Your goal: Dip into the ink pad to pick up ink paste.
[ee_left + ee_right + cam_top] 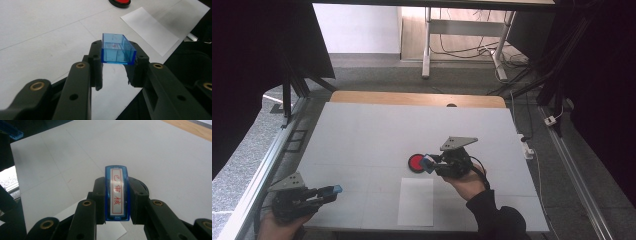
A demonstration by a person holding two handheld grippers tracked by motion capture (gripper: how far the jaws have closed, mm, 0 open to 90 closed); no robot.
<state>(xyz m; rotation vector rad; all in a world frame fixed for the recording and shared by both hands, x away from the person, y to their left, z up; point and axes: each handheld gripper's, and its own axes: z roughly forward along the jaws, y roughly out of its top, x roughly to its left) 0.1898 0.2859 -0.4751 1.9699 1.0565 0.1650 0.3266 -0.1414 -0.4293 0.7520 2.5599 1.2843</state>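
On white table (362, 135): left tool (117, 62) clamps blue cap (117, 48); right tool (117, 195) clamps stamp (117, 192); grey floor beyond.

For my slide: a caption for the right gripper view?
Right gripper clamps a blue stamp above the white table.

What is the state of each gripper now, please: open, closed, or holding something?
Left gripper: jaws closed on the blue transparent cap.
Right gripper: jaws closed on the blue stamp, its labelled face toward the camera.

stamp cap (117, 50): glossy clear blue plastic | table (362, 140): matt white | sheet (416, 201): probably paper
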